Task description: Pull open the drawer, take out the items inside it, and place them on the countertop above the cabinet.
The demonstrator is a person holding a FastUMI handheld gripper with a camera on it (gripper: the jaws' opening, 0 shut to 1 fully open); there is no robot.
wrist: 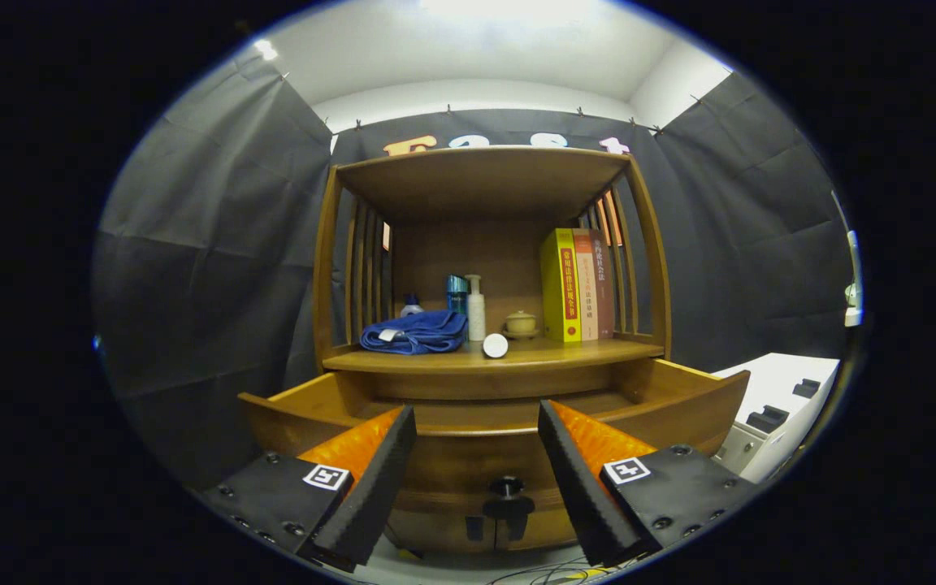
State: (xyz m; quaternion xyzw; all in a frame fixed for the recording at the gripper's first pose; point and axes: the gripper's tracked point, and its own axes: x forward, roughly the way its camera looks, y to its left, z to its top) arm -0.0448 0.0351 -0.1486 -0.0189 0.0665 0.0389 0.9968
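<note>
A wooden cabinet stands ahead, and its drawer [683,396] is pulled out toward me, with the front panel just beyond my fingers. A dark knob [506,487] shows on that front, low between the fingers. The drawer's inside is hidden by its front wall. On the countertop [582,351] above lie a folded blue towel [414,331] and a small white round object [496,346] near the front edge. My gripper [476,426] is open with nothing between its fingers.
On the counter behind the towel stand a white pump bottle [475,307], a teal bottle [457,294], a small lidded pot [520,322] and upright books [575,284]. A white box with dark parts [777,410] sits to the right of the cabinet. Cables lie on the floor below.
</note>
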